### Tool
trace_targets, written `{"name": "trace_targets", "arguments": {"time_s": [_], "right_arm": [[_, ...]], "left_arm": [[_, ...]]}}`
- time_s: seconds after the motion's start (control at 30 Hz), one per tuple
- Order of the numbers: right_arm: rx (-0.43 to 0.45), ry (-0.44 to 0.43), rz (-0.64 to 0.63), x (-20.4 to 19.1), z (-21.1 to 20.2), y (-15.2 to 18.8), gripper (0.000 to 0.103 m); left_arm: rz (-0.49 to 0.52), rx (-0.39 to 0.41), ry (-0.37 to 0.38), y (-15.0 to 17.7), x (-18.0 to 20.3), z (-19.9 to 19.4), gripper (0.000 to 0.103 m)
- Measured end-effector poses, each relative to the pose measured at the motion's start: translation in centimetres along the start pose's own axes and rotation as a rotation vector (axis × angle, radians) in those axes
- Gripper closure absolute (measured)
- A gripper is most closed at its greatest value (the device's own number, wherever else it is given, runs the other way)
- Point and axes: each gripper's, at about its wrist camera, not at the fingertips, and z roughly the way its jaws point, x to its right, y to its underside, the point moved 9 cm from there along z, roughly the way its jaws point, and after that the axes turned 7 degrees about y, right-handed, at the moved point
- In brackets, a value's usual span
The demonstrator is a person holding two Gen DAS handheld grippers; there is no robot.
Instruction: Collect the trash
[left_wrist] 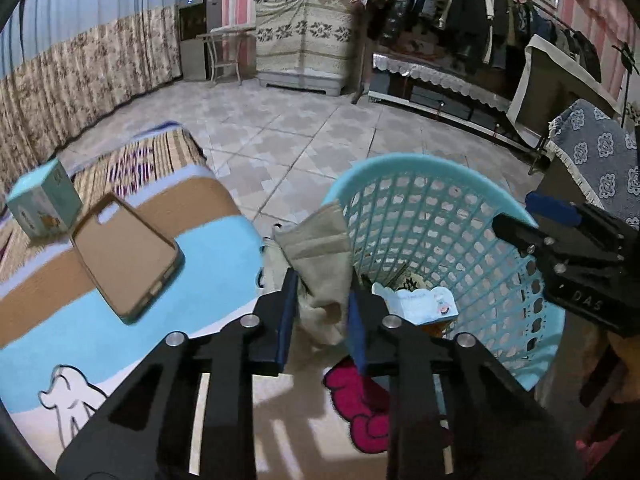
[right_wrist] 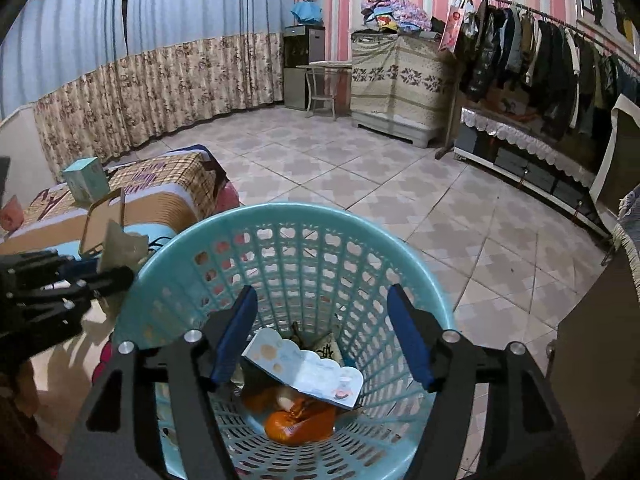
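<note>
Here, left gripper (left_wrist: 322,300): low centre of the left wrist view, its blue pads clamped on a crumpled beige mask that sticks up between them.
Beige mask (left_wrist: 316,248): held just left of the basket's rim, outside it; in the right wrist view it shows at middle left, above the other tool's black fingers.
Right gripper (right_wrist: 322,332): lower centre of its own view, jaws spread apart with nothing between them, poised over the basket's mouth.
Turquoise basket (right_wrist: 288,216): a lattice-walled plastic bin filling the lower middle of the right wrist view; lower right in the left wrist view.
Basket contents: a pale blue printed card (right_wrist: 308,372) lies tilted on an orange bag (right_wrist: 300,420) at the bottom.
Phone case (left_wrist: 126,256): brown, lying open side up on the bedding at middle left.
Small box (left_wrist: 42,200): pale teal, upright at far left, just behind the case.
Bedding (left_wrist: 208,248): blue and brown bands, at left.
Floor (left_wrist: 288,140): patterned tiles across the middle.
Clothes rack (left_wrist: 480,28): dark garments hanging, upper right.
</note>
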Motion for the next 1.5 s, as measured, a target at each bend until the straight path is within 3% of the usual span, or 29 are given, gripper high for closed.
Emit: {"name": "trace_targets", "arguments": {"time_s": [0.2, 0.37, 0.47, 0.57, 0.63, 0.73, 0.77, 0.93, 1.13, 1.4, 1.5], "right_arm": [[0.022, 0.029, 0.0, 0.9, -1.1, -0.2, 0.034], [0.021, 0.053, 0.031, 2.7, -1.7, -0.2, 0.033], [0.017, 0.068, 0.05, 4.0, -1.8, 0.0, 0.033], [0.012, 0.077, 0.066, 4.7, -1.8, 0.1, 0.033], [0.006, 0.079, 0.07, 4.9, -1.8, 0.2, 0.033], [0.003, 0.075, 0.063, 4.4, -1.8, 0.3, 0.032], [0.003, 0.072, 0.06, 4.2, -1.8, 0.3, 0.03], [0.033, 0.047, 0.041, 1.3, -3.2, -0.2, 0.012], [0.063, -0.013, 0.033, -3.9, -6.1, -0.3, 0.005], [0.111, -0.125, -0.007, -13.3, -12.6, 2.1, 0.005], [0.101, -0.162, 0.0, -15.9, -14.6, 3.7, 0.005]], "left_arm": [[0.023, 0.051, 0.051, -2.2, 2.9, -1.9, 0.083], [0.04, 0.036, 0.1, -2.8, 5.2, -1.2, 0.081], [0.045, 0.015, 0.109, -2.6, 5.9, -0.4, 0.072], [0.039, 0.014, 0.085, -2.5, 5.7, -0.2, 0.048], [0.03, 0.019, 0.08, -2.5, 5.2, -0.5, 0.046], [0.012, 0.052, 0.035, -2.5, 3.7, -1.9, 0.034], [0.008, 0.076, 0.008, -2.5, 2.9, -2.9, 0.024], [-0.009, 0.192, -0.129, -1.8, -1.1, -8.7, 0.005], [-0.056, 0.274, -0.256, 1.4, -4.9, -15.8, 0.005], [-0.199, 0.313, -0.38, 8.9, -9.3, -23.6, 0.005], [-0.203, 0.303, -0.448, 11.2, -9.8, -25.5, 0.005]]}}
